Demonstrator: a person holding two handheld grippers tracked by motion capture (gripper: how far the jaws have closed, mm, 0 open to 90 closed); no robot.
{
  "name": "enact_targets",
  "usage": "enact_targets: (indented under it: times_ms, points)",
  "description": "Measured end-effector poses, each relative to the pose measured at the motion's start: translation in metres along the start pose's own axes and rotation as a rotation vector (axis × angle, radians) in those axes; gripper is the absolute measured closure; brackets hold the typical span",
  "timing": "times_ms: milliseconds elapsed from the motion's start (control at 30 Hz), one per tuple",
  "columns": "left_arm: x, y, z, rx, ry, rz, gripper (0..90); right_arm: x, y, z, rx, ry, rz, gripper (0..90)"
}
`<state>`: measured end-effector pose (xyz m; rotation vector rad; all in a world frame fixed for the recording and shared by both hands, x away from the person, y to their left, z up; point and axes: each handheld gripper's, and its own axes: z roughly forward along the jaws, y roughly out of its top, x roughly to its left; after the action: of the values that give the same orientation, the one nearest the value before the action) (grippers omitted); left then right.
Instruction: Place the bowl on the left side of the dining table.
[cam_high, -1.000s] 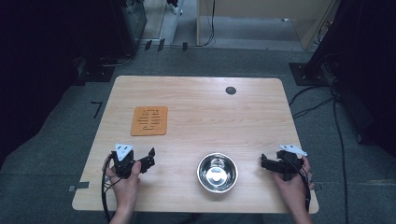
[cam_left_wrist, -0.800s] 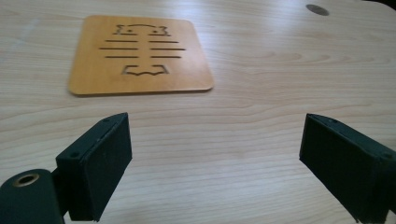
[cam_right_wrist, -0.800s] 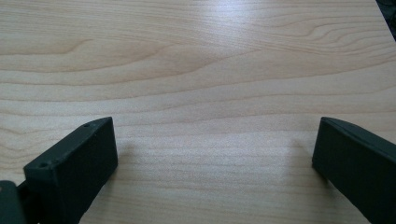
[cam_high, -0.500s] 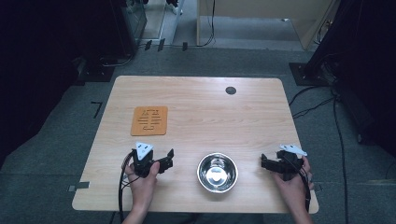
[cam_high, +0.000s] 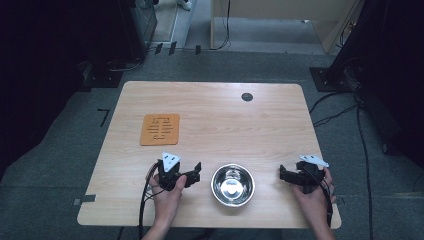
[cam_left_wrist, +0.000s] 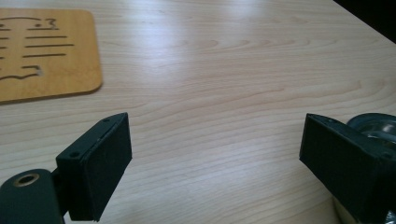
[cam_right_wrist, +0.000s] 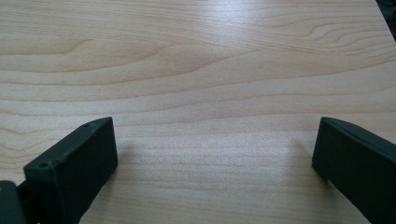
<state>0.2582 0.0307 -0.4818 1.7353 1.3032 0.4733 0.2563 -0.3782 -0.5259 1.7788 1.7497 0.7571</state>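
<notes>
Left gripper held low, jaws wide apart, right gripper likewise — both hands gripping from below

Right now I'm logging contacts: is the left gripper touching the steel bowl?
Apart. In the high view, a strip of bare table separates the left gripper from the steel bowl, and its jaws stand open.
</notes>
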Motion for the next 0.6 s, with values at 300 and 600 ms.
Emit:
enact_targets:
  times_ms: [300,600]
  points:
    - [-0.019,-0.002,0.01,0.029,-0.043,0.023,9.0,0.0,0.0,0.0,0.0,0.0,0.0,0.0]
    - [-0.034,-0.005,0.017,0.069,-0.086,0.063,9.0,0.0,0.0,0.0,0.0,0.0,0.0,0.0]
